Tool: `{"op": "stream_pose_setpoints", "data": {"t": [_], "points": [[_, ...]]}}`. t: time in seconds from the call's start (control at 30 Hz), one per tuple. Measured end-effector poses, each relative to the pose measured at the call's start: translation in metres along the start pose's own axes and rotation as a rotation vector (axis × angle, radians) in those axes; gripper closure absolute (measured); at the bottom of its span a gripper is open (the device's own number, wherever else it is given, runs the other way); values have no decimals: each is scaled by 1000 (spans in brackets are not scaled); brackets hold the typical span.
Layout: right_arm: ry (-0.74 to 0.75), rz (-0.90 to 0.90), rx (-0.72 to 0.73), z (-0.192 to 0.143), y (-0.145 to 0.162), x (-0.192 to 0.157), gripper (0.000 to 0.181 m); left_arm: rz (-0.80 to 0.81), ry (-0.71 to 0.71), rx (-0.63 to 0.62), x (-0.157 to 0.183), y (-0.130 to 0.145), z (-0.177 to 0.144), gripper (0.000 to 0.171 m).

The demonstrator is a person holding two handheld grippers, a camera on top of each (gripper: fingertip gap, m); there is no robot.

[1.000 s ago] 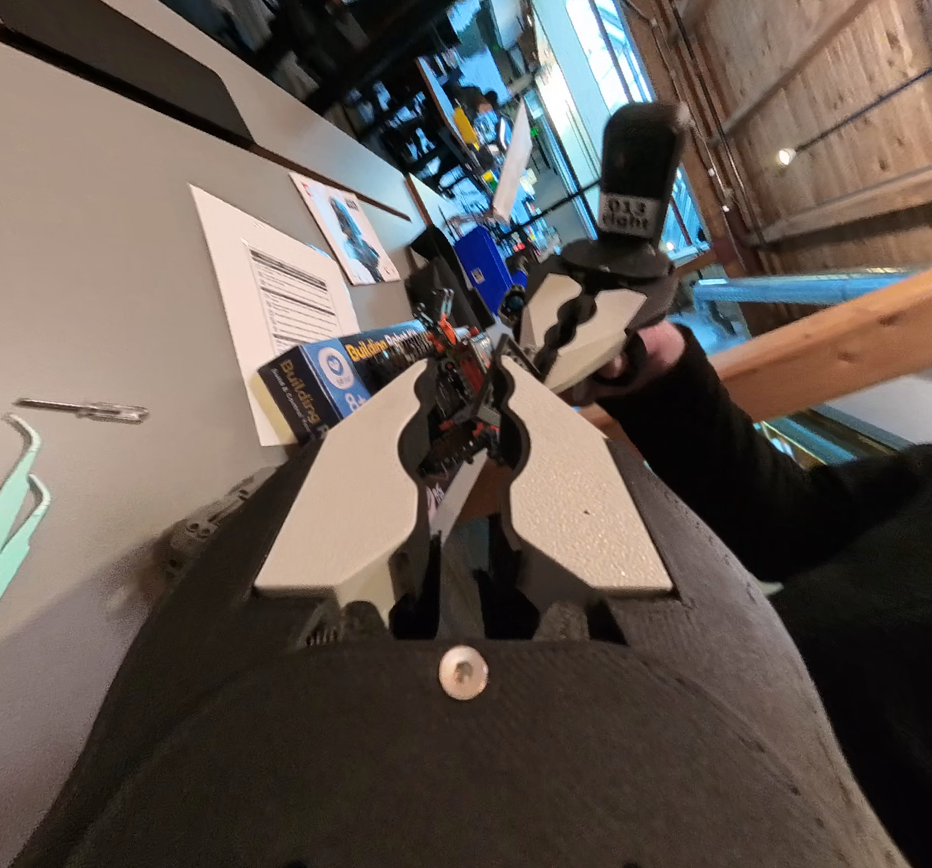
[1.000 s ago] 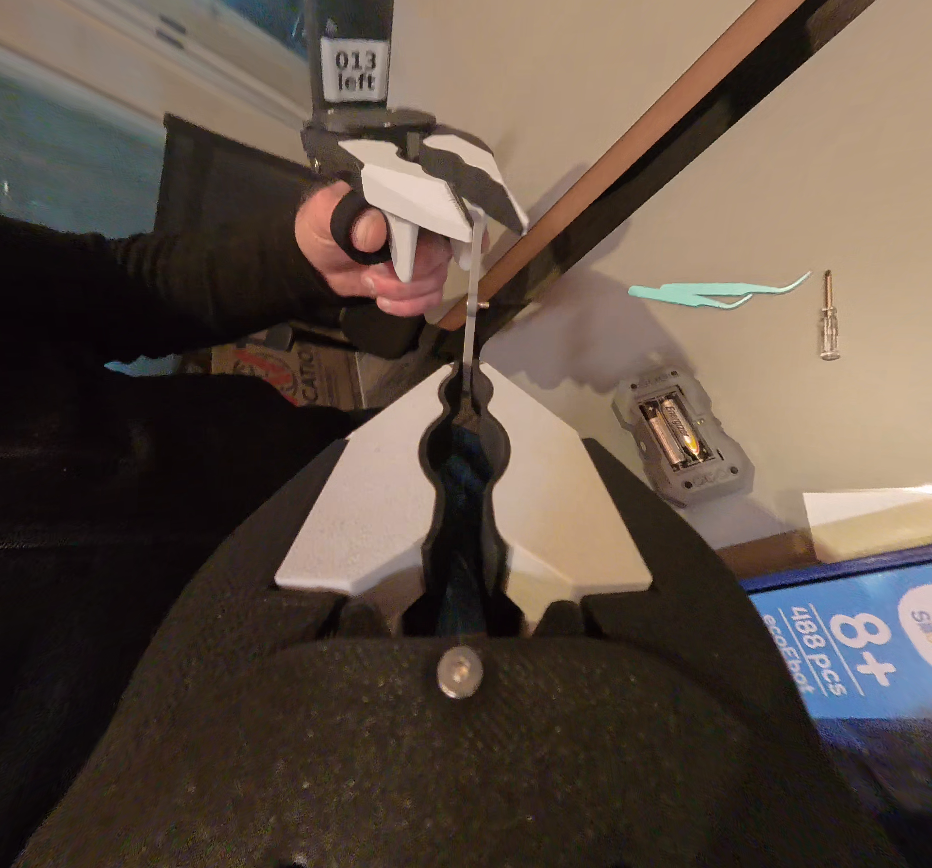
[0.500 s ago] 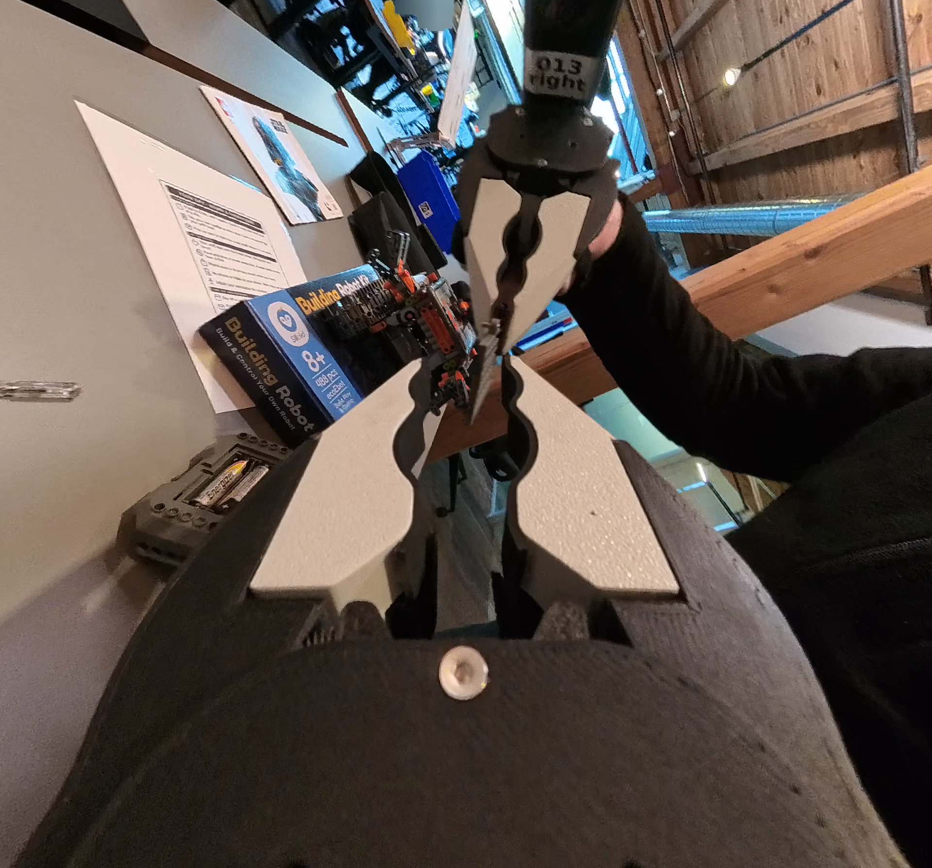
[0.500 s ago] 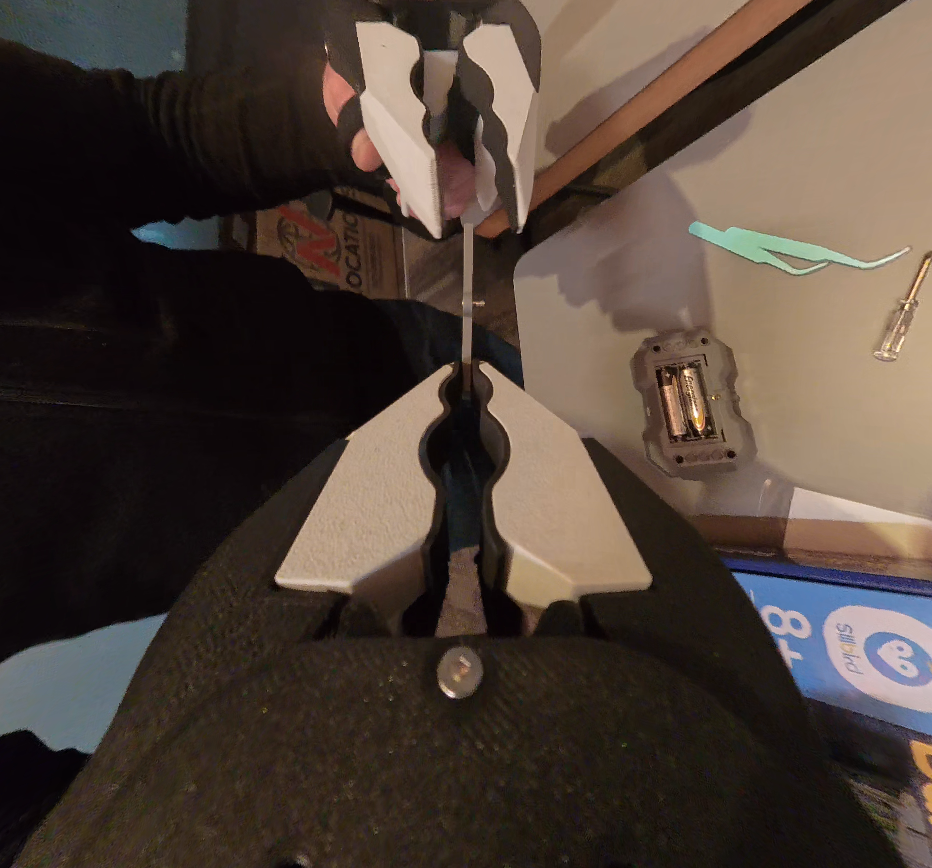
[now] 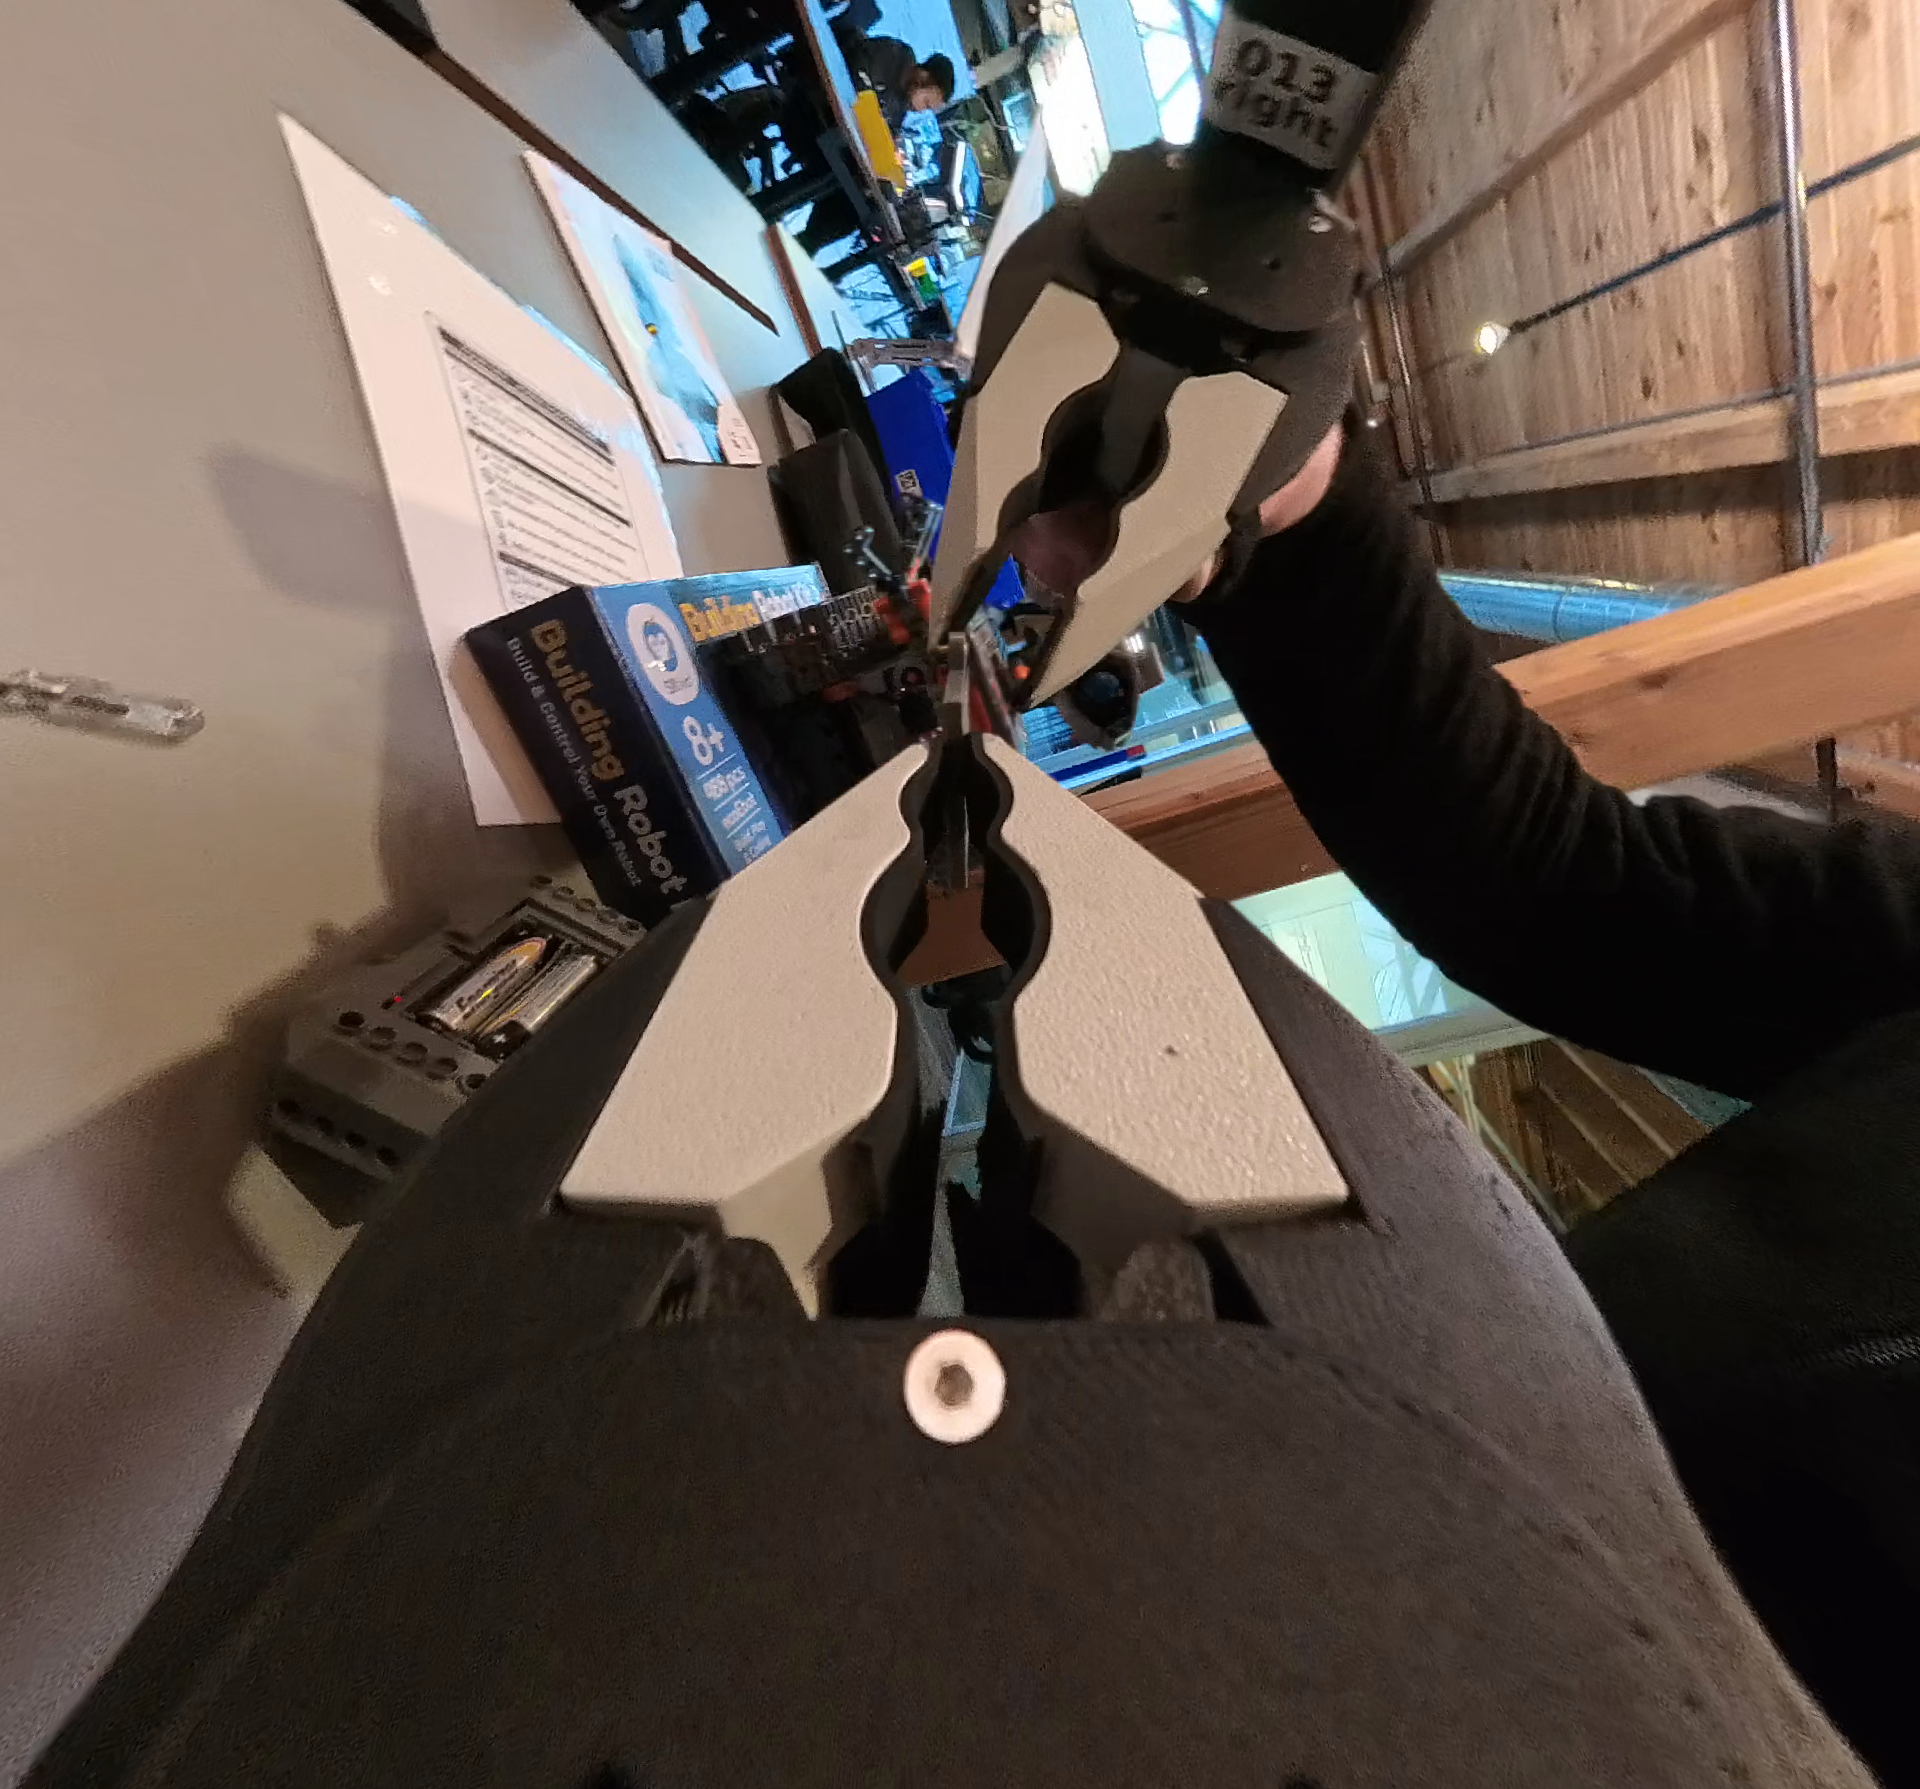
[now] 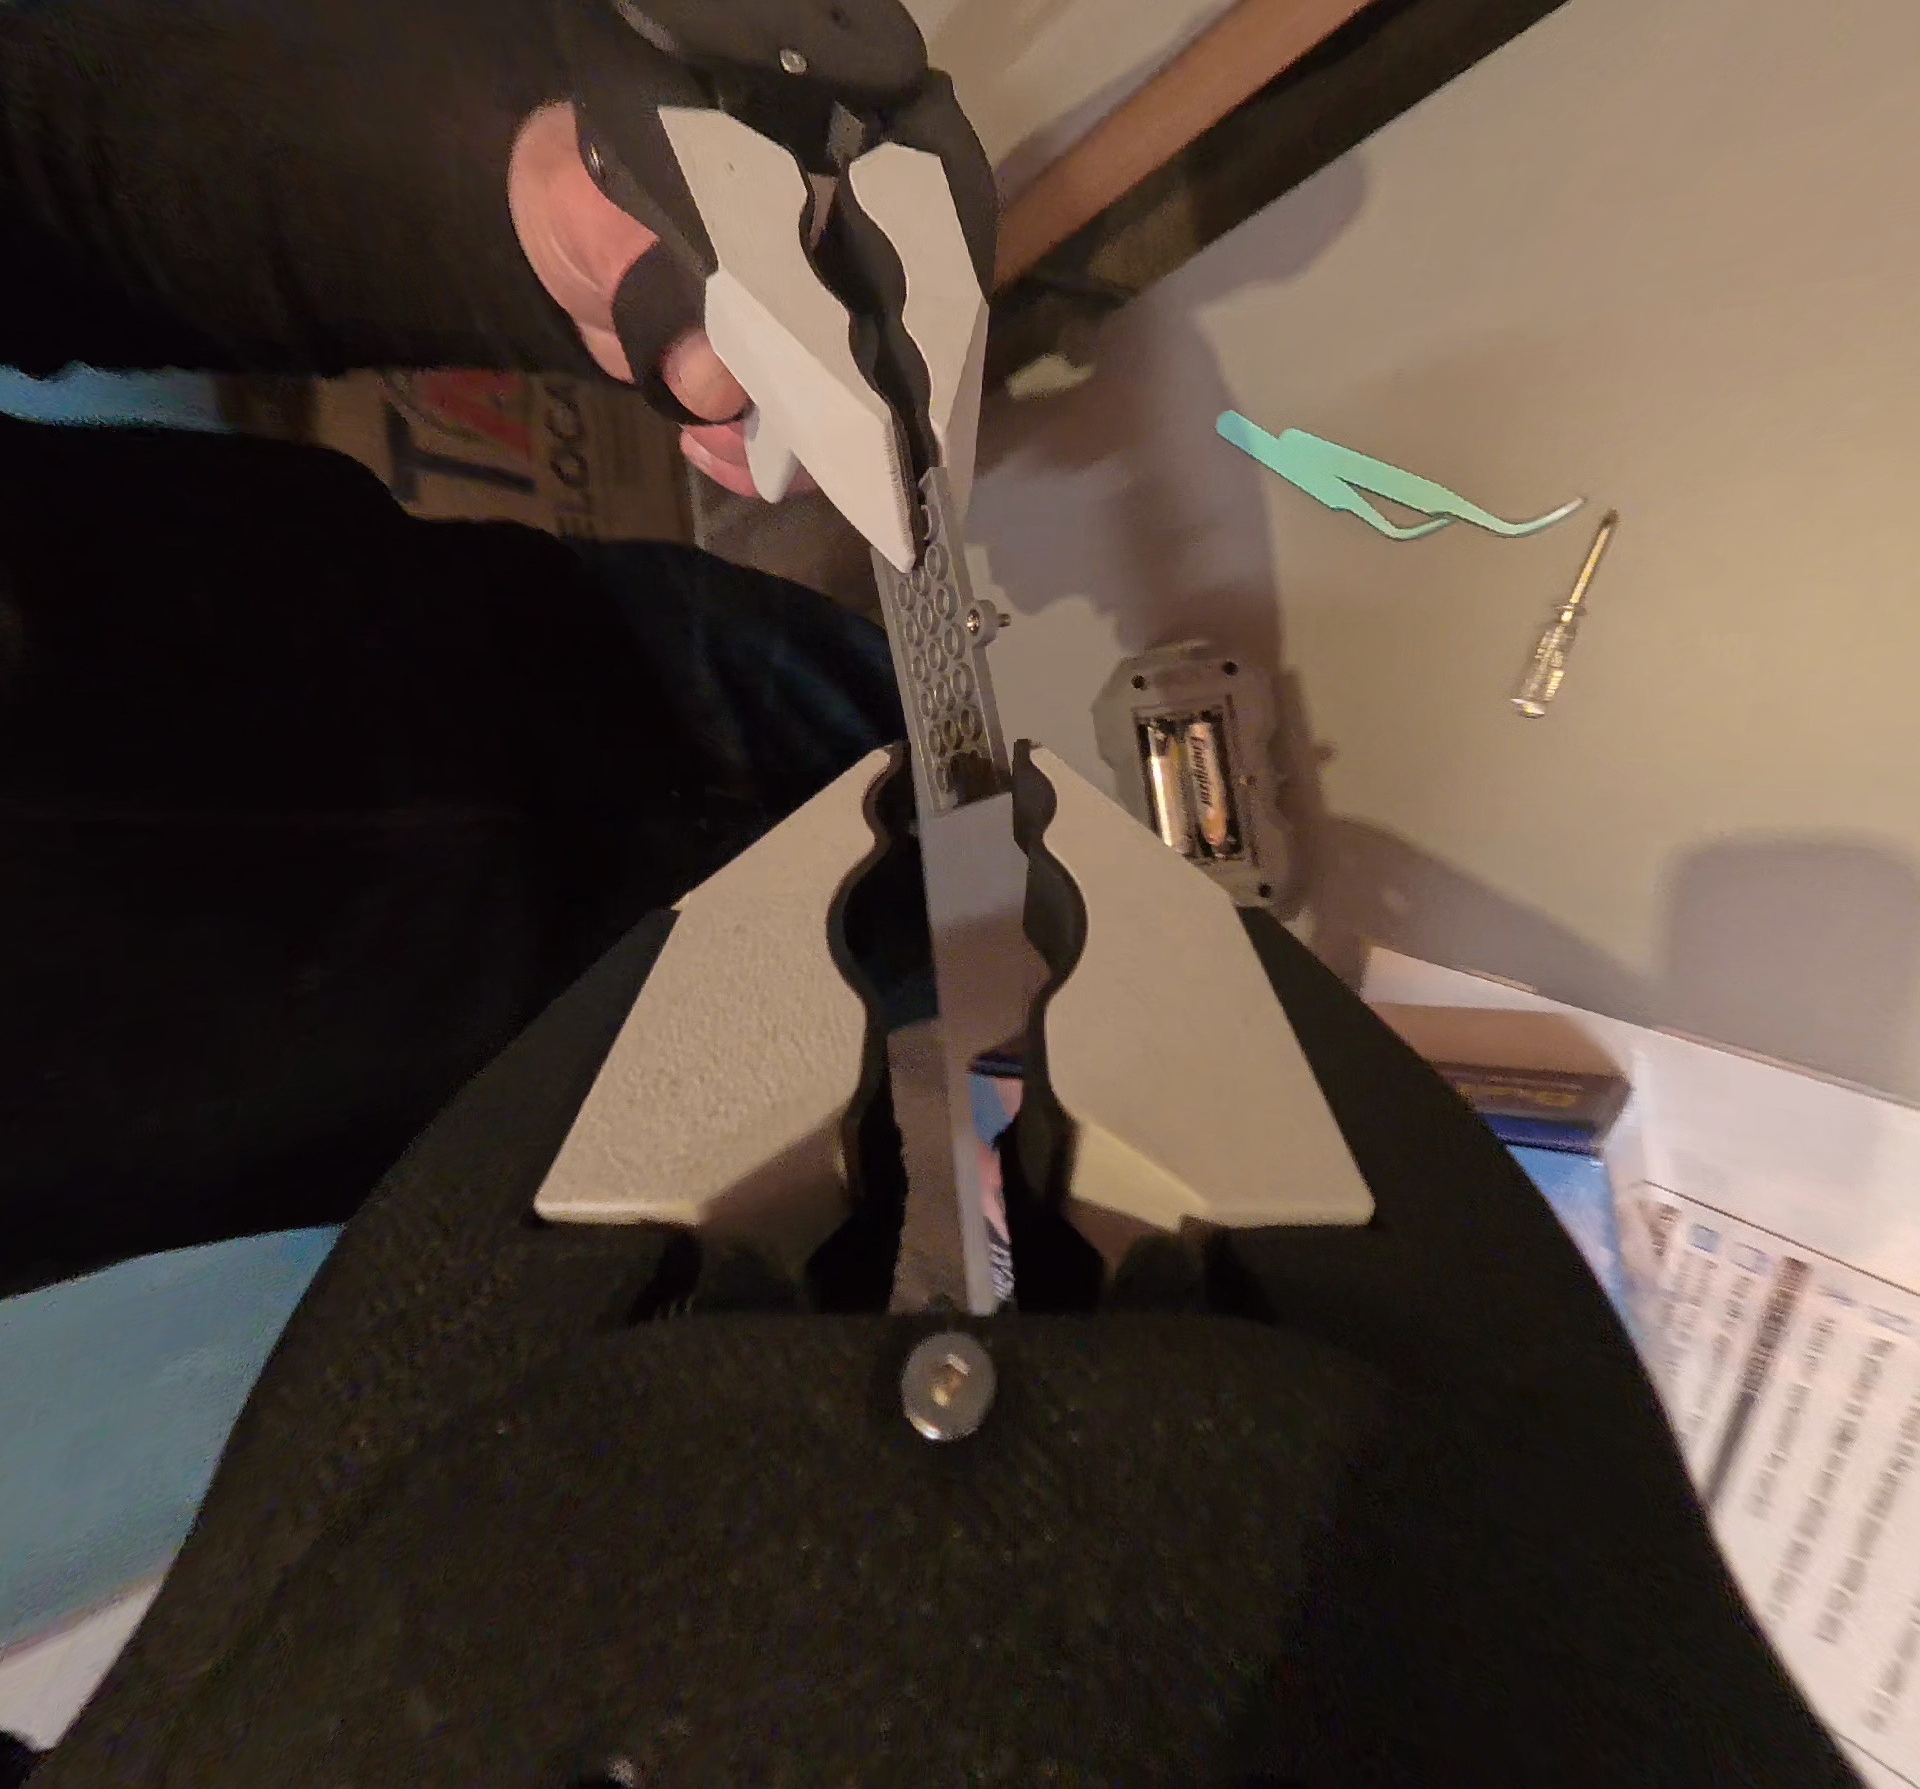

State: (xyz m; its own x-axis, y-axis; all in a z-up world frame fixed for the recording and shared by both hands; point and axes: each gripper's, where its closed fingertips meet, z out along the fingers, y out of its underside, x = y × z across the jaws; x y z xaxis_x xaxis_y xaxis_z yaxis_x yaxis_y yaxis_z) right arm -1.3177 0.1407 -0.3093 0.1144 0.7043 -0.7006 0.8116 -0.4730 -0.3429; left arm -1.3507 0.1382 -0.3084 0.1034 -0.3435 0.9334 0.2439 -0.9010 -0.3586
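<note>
Plate (image 6: 940,669) spans frame centre, long axis between left gripper (image 6: 914,513), pinching it, and spread right gripper (image 6: 961,763).

matt grey plastic perforated plate (image 6: 940,669), glossy blue cardboard box (image 5: 634,752), rough wooden beam (image 5: 1662,669)

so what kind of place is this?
Likely a workshop or maker-space bench: a robot-kit box, an open battery pack, a small screwdriver and tweezers lie on the grey table, with timber walls behind.
</note>
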Motion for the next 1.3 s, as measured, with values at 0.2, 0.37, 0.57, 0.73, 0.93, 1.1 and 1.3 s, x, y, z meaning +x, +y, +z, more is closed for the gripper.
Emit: {"op": "stream_pose_setpoints", "data": {"t": [0.2,0.37,0.57,0.73,0.93,1.1,1.3], "points": [[61,-92,-179,23,23,21,172,-42,-60,-13,-22,16,9,171],[171,-132,-279,38,37,46,160,-132,-122,-2,-51,26,10,171],[271,-208,-353,65,52,55,140,-217,-148,9,-70,34,14,171],[209,-155,-347,76,59,58,150,-222,-147,-2,-78,41,16,171],[-1,-35,-286,76,55,57,160,-226,-137,40,-82,42,15,171],[-113,3,-291,77,52,56,169,-188,-130,55,-81,41,13,171],[-185,-7,-340,72,54,59,181,-106,-216,94,-87,39,7,155]]}}
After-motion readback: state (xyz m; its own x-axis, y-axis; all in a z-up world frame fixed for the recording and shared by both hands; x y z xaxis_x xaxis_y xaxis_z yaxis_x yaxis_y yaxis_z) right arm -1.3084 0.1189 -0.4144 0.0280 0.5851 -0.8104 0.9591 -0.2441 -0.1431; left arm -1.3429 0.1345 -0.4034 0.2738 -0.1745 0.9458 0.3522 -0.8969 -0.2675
